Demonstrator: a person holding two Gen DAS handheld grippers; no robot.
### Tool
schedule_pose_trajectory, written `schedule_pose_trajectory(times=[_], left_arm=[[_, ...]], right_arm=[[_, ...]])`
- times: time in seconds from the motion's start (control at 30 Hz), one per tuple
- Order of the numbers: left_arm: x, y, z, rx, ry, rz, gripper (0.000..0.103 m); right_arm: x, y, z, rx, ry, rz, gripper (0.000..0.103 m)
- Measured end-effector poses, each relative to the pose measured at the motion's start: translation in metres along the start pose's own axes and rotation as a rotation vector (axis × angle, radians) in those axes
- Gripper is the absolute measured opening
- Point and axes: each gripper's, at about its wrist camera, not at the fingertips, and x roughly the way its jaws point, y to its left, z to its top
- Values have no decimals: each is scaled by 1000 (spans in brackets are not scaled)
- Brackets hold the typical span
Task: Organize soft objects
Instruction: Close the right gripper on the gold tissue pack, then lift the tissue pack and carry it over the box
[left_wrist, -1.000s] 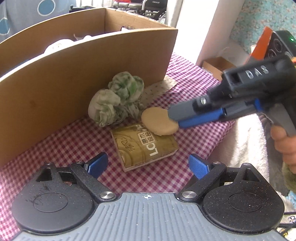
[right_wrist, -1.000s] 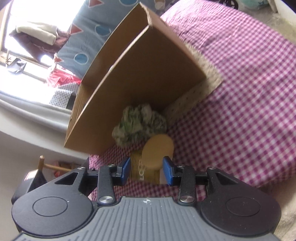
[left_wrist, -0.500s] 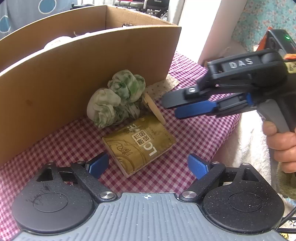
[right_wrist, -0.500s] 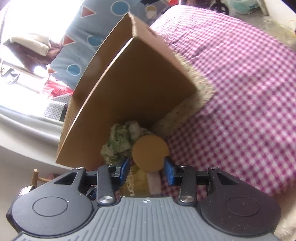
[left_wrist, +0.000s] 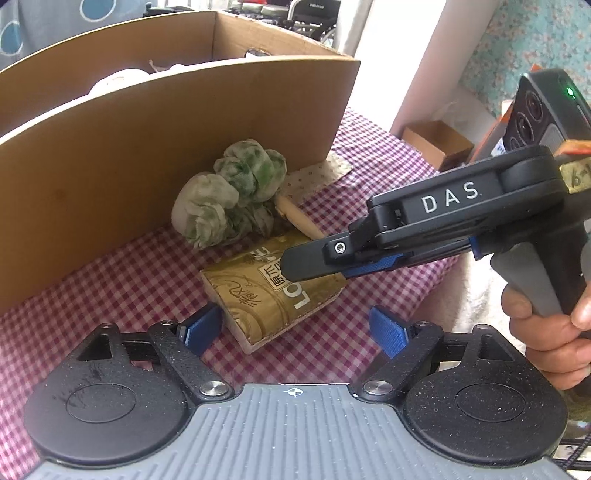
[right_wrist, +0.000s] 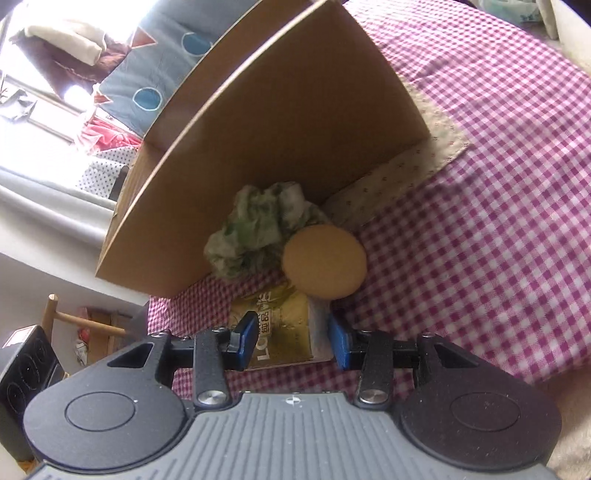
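A gold tissue pack (left_wrist: 273, 295) lies on the red-checked cloth in front of a cardboard box (left_wrist: 147, 133). A crumpled green-white cloth (left_wrist: 229, 199) sits against the box wall. A round tan sponge (right_wrist: 324, 256) leans on edge beside the cloth; it also shows in the left wrist view (left_wrist: 297, 218). My right gripper (right_wrist: 292, 341) is open and hovers just above the tissue pack, its fingers straddling the pack's near end; it also shows in the left wrist view (left_wrist: 295, 266). My left gripper (left_wrist: 295, 330) is open and empty, just short of the pack.
The box (right_wrist: 280, 122) stands open-topped with pale items inside (left_wrist: 122, 75). A beige dotted cloth patch (left_wrist: 314, 173) lies at the box corner. A white towel (left_wrist: 476, 295) lies at the cloth's right edge. A small cardboard box (left_wrist: 437, 144) sits on the floor beyond.
The right gripper let go of the tan sponge, which now leans by the green cloth. It drew back, opened wider and dropped over the tissue pack. The left gripper barely moved.
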Motion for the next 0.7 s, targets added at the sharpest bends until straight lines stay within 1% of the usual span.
schedule_pose_trajectory(times=[0.13,0.23,0.37,0.57,0.63,0.7], left_arm=[[-15,1,-5,-25,-14,-26,87],[-35,-4,-8,-3,-53,-13,88],[-71,-8,-5,17,-151,18,89],[-126,-3,14,22,-302,76,89],[-131,-4,23,30,-340,100,89],[-136,-2,35,31,-358,121,89]], right_arm=[[-11,12,-6,-13,-24,1,45],[-21,31,-9,-52,-54,16,45],[-37,64,-6,-139,-102,56,45],[-57,111,17,-269,-174,123,45],[-59,124,28,-304,-185,136,45],[-59,136,39,-330,-187,145,45]])
